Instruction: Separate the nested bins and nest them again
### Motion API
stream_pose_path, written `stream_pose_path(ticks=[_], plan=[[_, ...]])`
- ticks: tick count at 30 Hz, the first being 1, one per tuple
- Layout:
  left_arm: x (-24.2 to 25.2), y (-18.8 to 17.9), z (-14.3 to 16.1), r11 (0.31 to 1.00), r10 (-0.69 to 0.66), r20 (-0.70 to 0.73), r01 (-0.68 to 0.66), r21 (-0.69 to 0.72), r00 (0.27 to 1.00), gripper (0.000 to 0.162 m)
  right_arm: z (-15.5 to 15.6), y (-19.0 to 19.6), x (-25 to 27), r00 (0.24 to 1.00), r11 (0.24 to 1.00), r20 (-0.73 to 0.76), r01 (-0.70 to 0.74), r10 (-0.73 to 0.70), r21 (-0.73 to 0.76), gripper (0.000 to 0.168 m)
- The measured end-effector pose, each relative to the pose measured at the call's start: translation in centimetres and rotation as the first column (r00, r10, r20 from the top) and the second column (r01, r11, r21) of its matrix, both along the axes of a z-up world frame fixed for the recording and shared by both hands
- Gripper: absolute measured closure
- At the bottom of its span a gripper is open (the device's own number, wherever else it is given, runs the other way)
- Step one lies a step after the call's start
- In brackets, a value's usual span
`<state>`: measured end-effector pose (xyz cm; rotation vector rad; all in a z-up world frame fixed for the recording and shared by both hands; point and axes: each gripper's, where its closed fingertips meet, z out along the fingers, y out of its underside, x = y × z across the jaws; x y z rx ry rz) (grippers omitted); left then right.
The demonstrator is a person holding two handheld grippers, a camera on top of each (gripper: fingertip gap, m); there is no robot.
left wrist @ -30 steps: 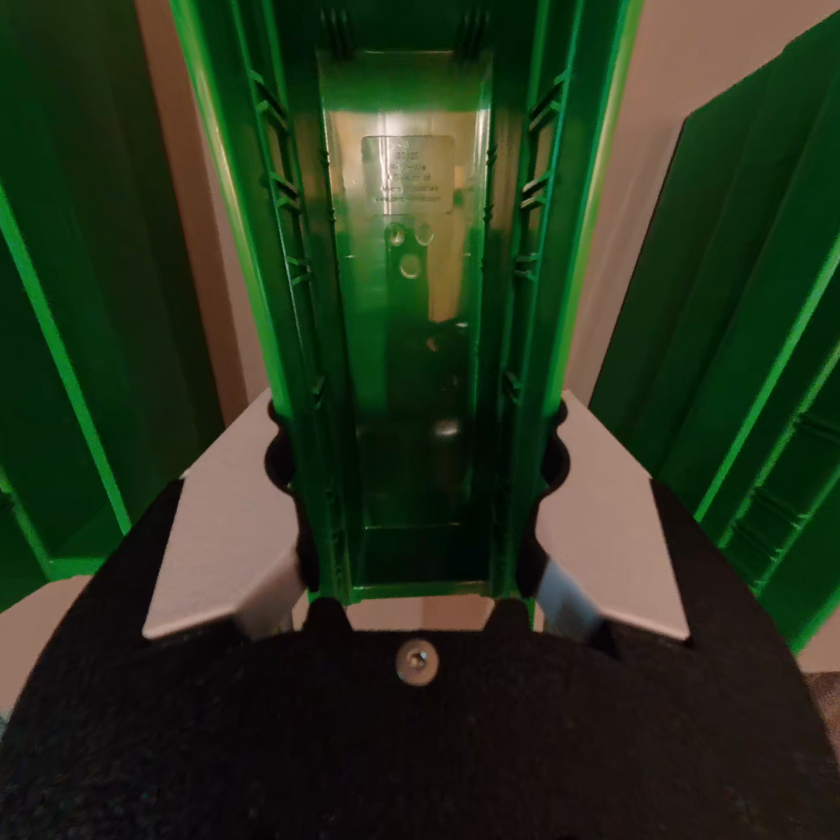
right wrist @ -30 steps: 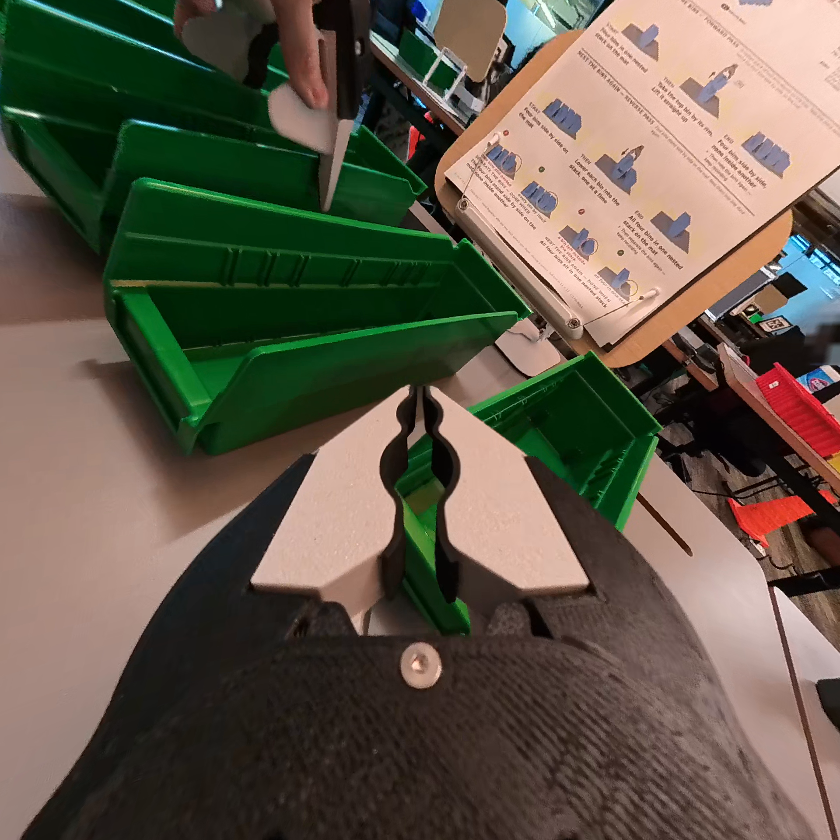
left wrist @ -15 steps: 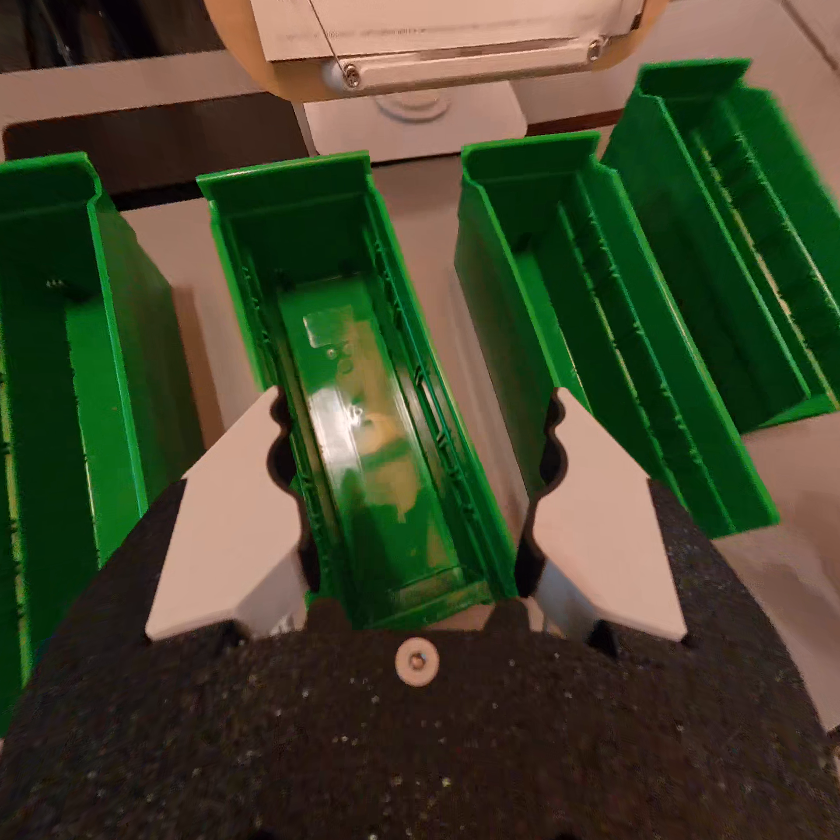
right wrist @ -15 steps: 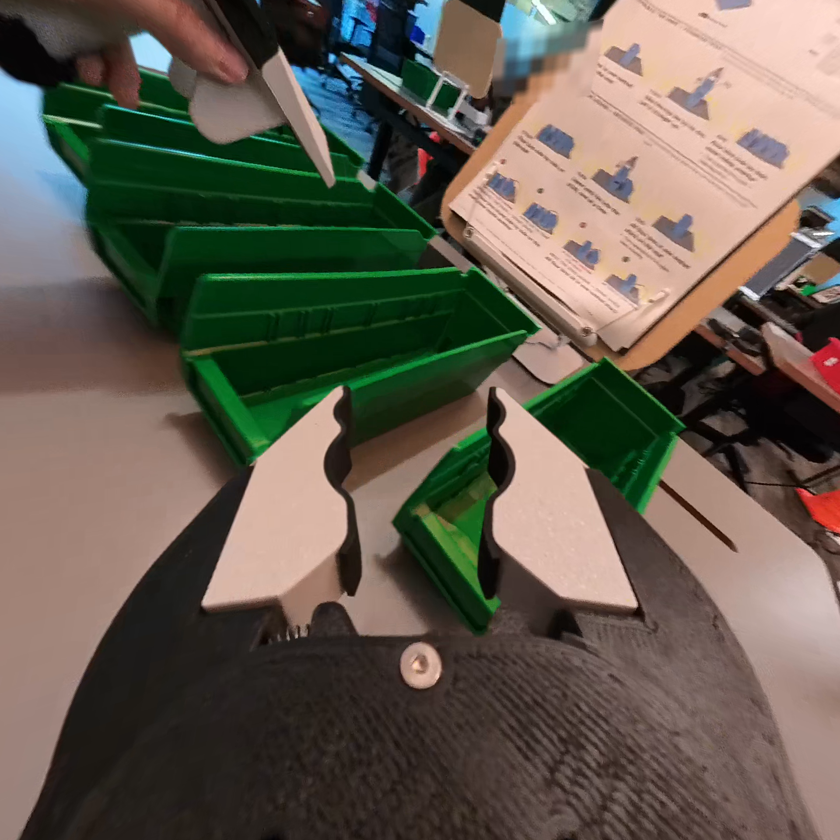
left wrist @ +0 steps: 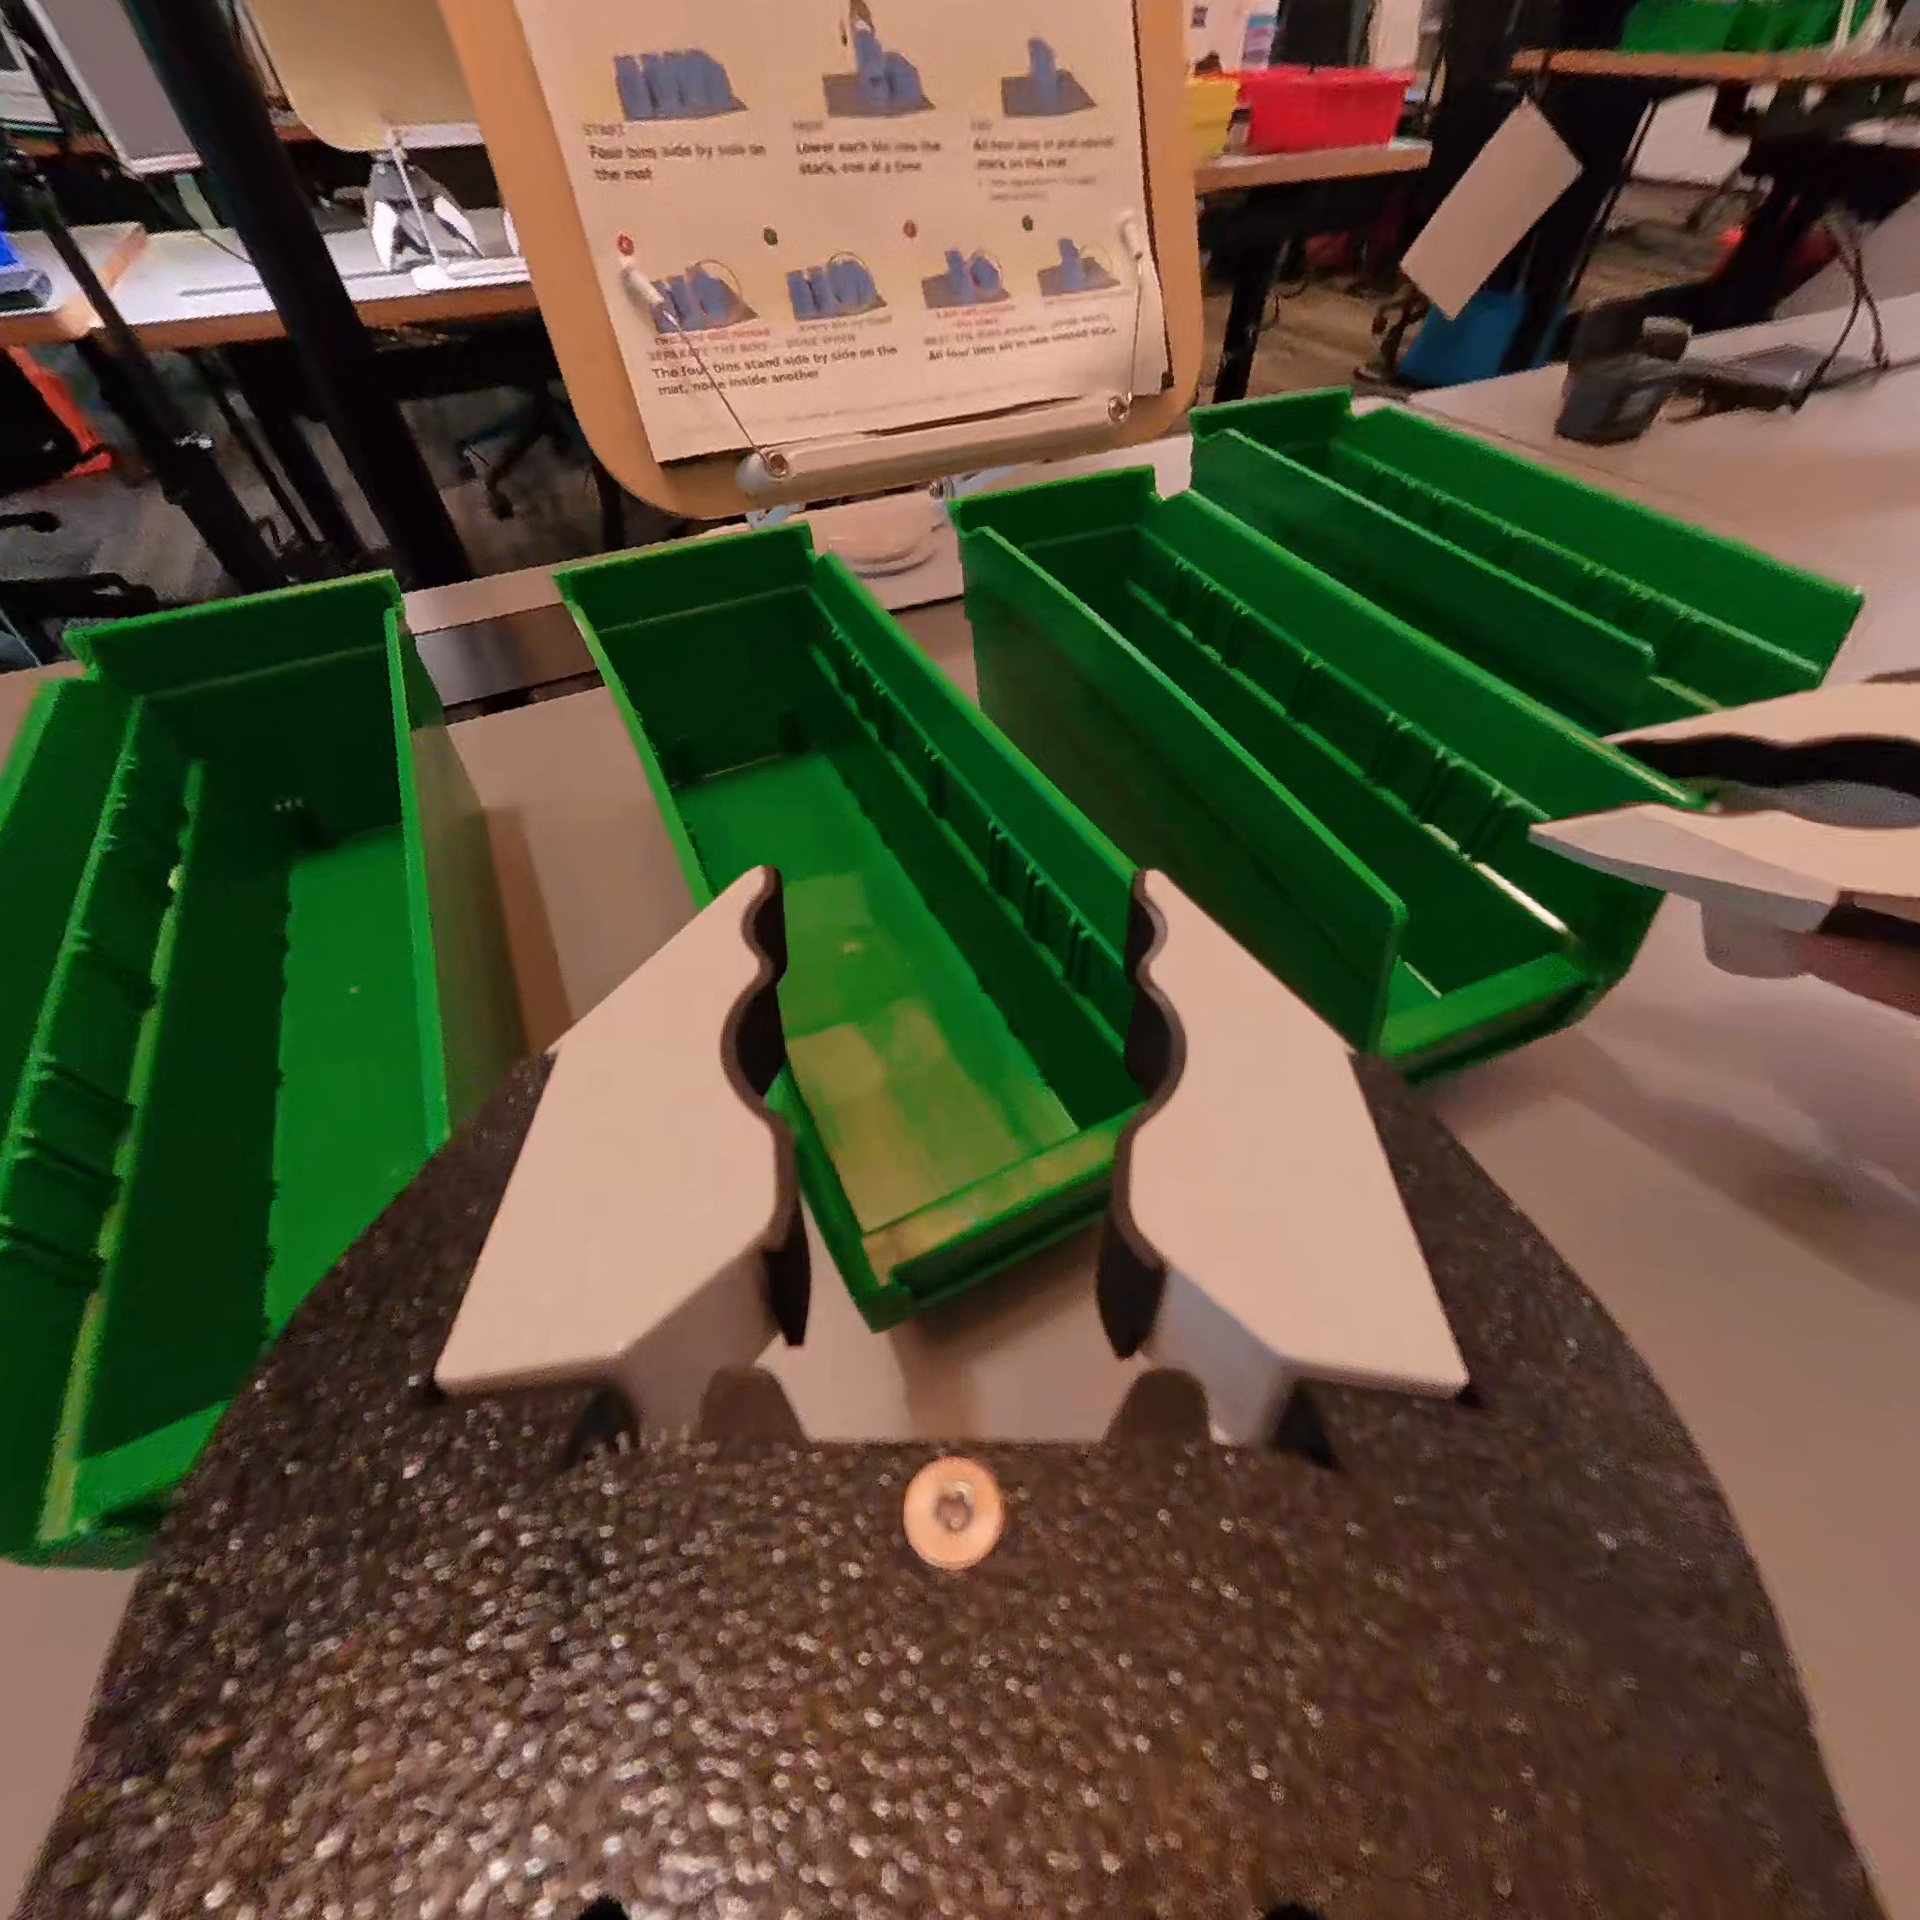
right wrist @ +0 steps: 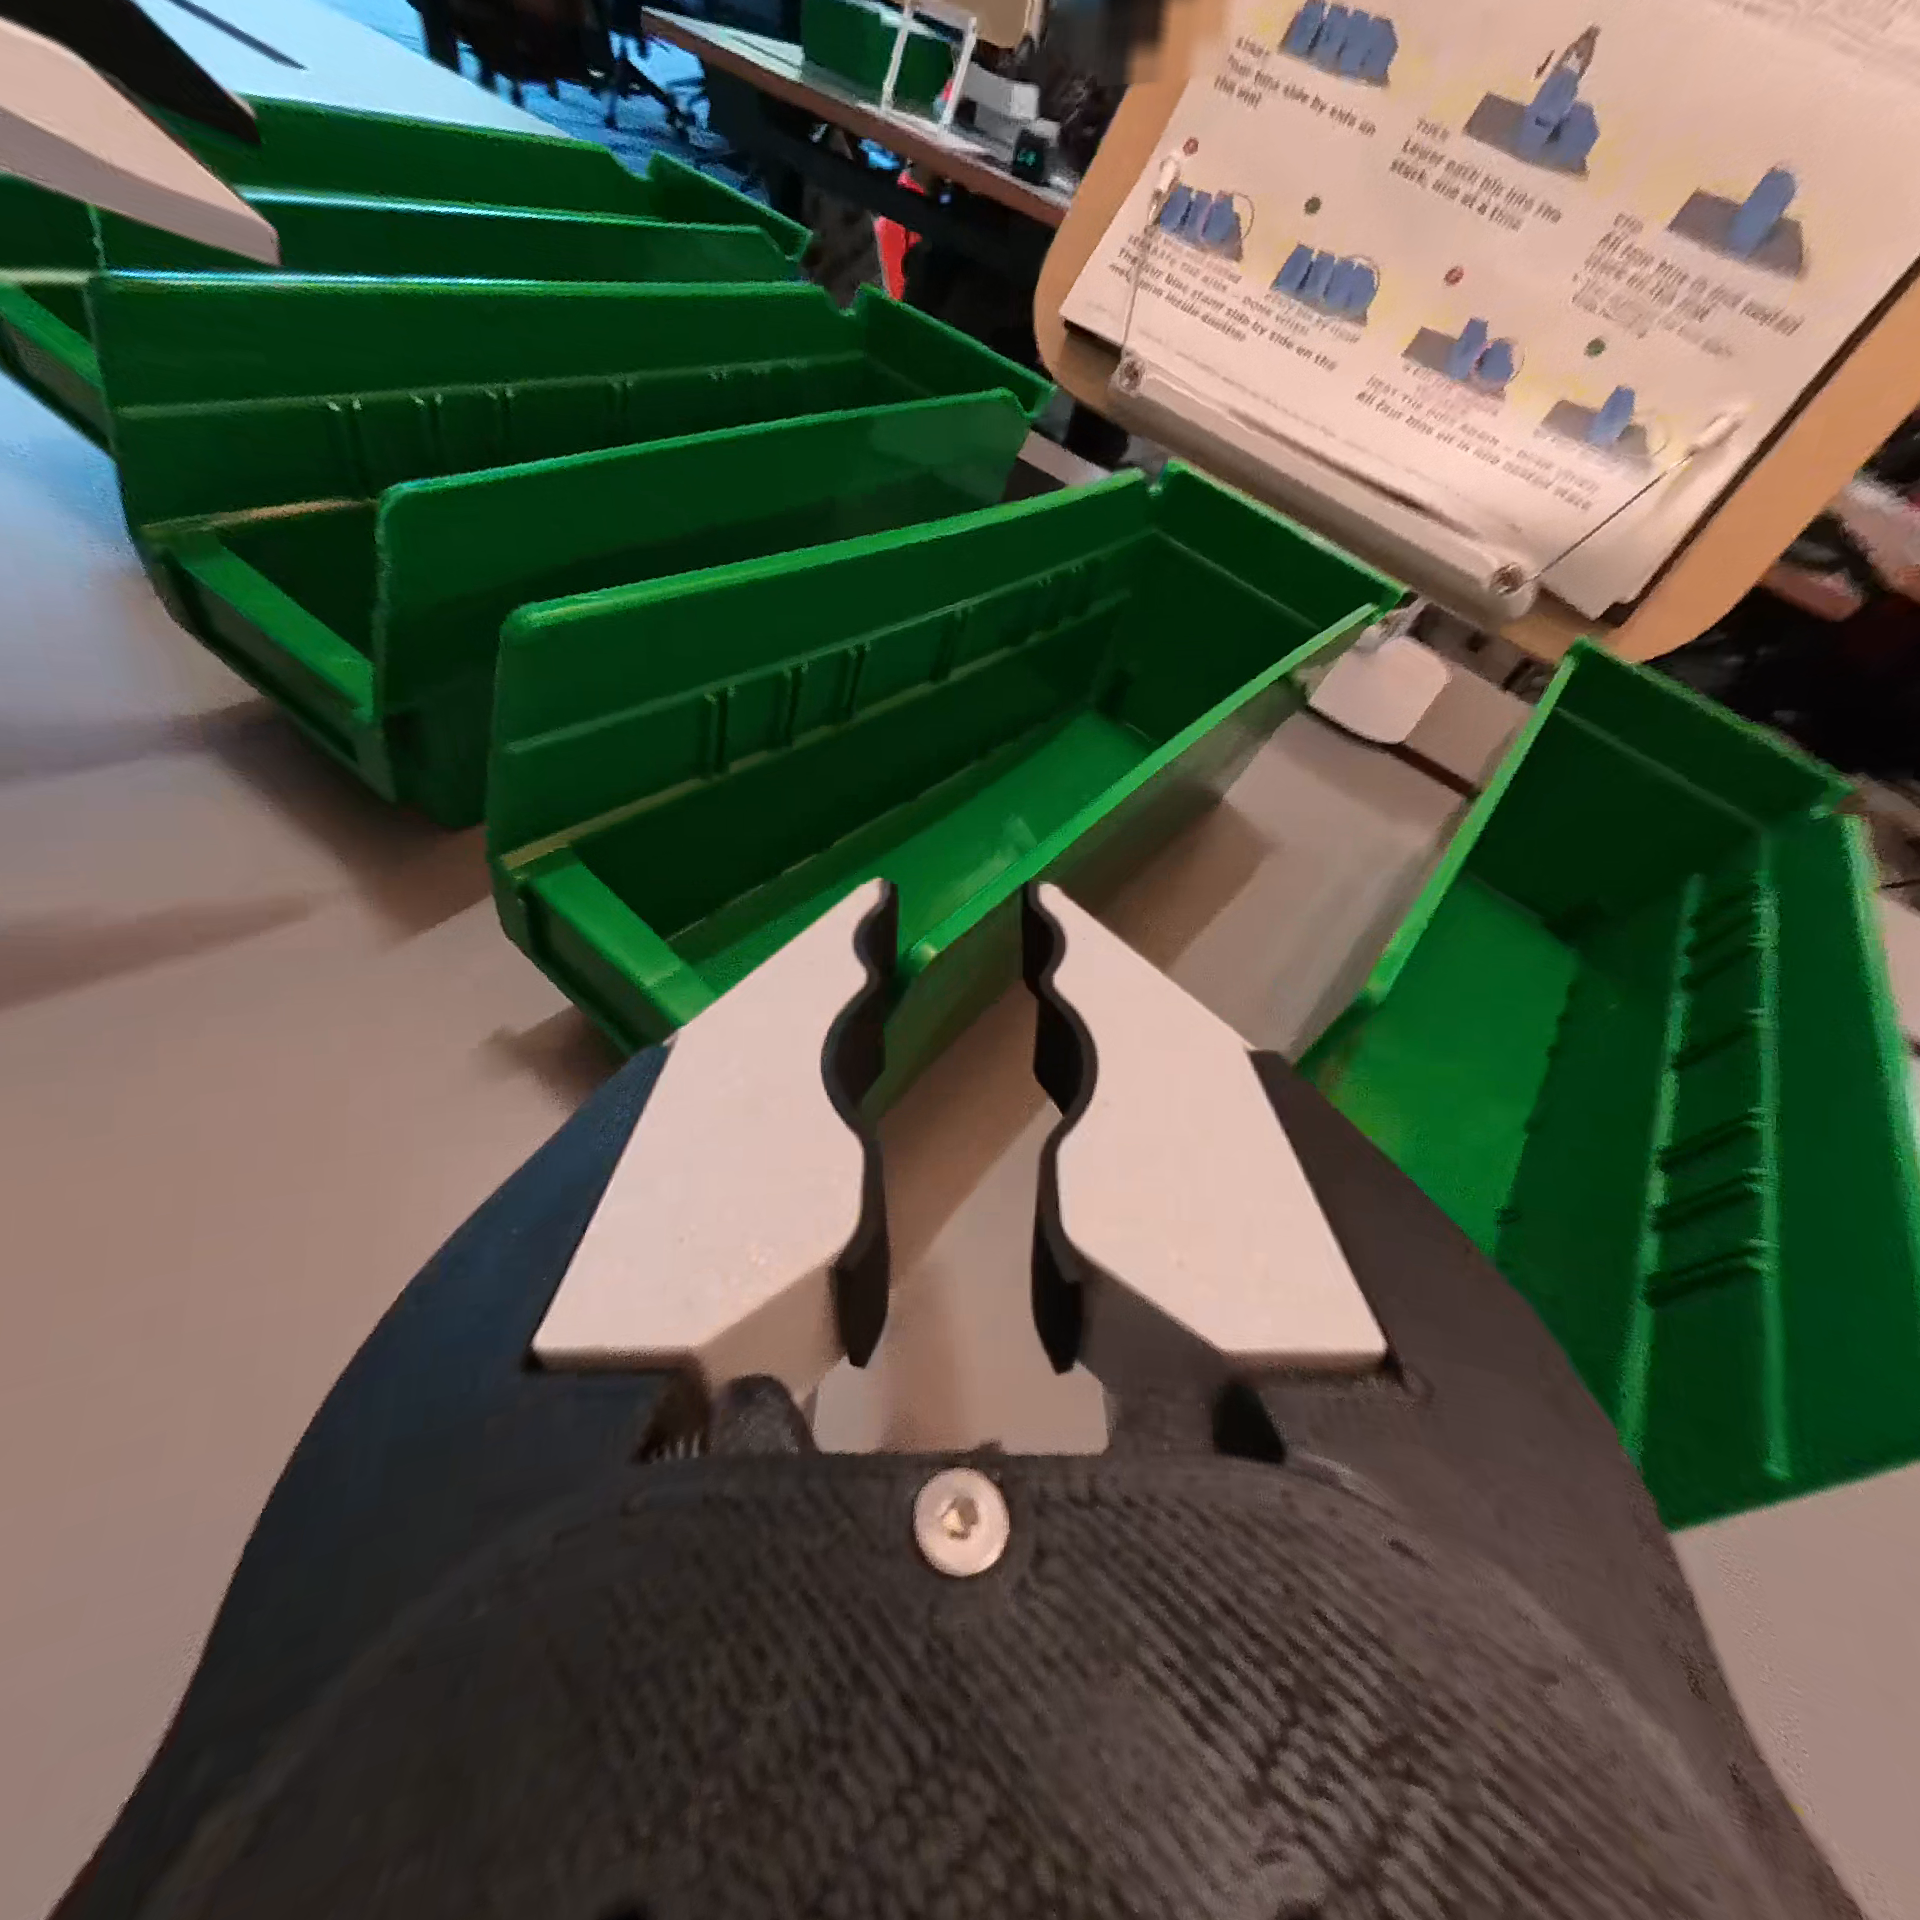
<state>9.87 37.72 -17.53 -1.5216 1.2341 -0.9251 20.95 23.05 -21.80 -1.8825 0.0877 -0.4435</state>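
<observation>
Four long, narrow green plastic bins are sitting side by side on a pale grey tabletop [left wrist: 1714, 1195], all separated, none inside another. The left gripper [left wrist: 951, 1101] is hovering with its grey fingers spread wide above the near end of the second bin from the left [left wrist: 883, 935], gripping nothing. The right gripper [right wrist: 956, 1112] is hanging with its fingers parted and empty, just above the near corner of the third bin [right wrist: 852, 748], with the fourth bin [right wrist: 1621, 1049] lying angled to its right. A tan board holding a printed instruction sheet [left wrist: 862, 208] is standing behind the row. Separation looks complete, so re-nesting is likely coming next. To do it well, each gripper should be pinching one thin wall near the bin's end, lifting it level, lining it up squarely over its neighbour, and lowering straight so the ribs are not catching
</observation>
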Motion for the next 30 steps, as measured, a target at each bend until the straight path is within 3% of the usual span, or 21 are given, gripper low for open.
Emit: stream_pose_path(ticks=[4, 8, 15, 20, 23, 24, 30], plan=[[-0.8, 2.2, 0.2, 0.996, 0.056, -0.072, -0.05, 0.075, 0.996, 0.101, -0.2, 0.4, 0.8, 0.998, 0.999, -0.061, 0.035, -0.034, 0.016, 0.149], [-1.7, 3.5, 0.0, 0.996, 0.072, -0.043, -0.073, -0.043, 0.996, 0.091, -0.3, 0.7, 1.4, 0.993, 0.996, -0.091, 0.074, -0.07, 0.045, 0.151], [-4.0, 6.8, 1.8, 0.987, 0.118, 0.019, -0.116, -0.11, 0.993, 0.086, -0.4, 1.2, 2.0, 0.992, 0.992, -0.048, 0.121, -0.12, 0.018, 0.155], [-4.5, 8.4, 0.7, 0.976, 0.139, -0.021, -0.14, -0.167, 0.99, 0.078, -0.8, 1.4, 2.3, 0.986, 0.986, -0.03, 0.165, -0.165, -0.007, 0.157], [-4.4, 8.5, 0.1, 0.967, 0.127, -0.047, -0.134, -0.216, 0.991, 0.077, -3.3, 1.4, 2.2, 0.972, 0.977, -0.107, 0.199, -0.207, -0.081, 0.137], [-4.4, 8.3, 0.0, 0.966, 0.115, -0.046, -0.123, -0.228, 0.992, 0.078, -3.4, 1.6, 1.9, 0.969, 0.98, -0.149, 0.192, -0.197, -0.044, 0.153], [-4.4, 7.7, -0.5, 0.966, 0.082, -0.07, -0.097, -0.24, 0.994, 0.078, -3.1, 0.2, 3.6, 0.935, 0.954, -0.198, 0.3, -0.296, -0.007, 0.167]])
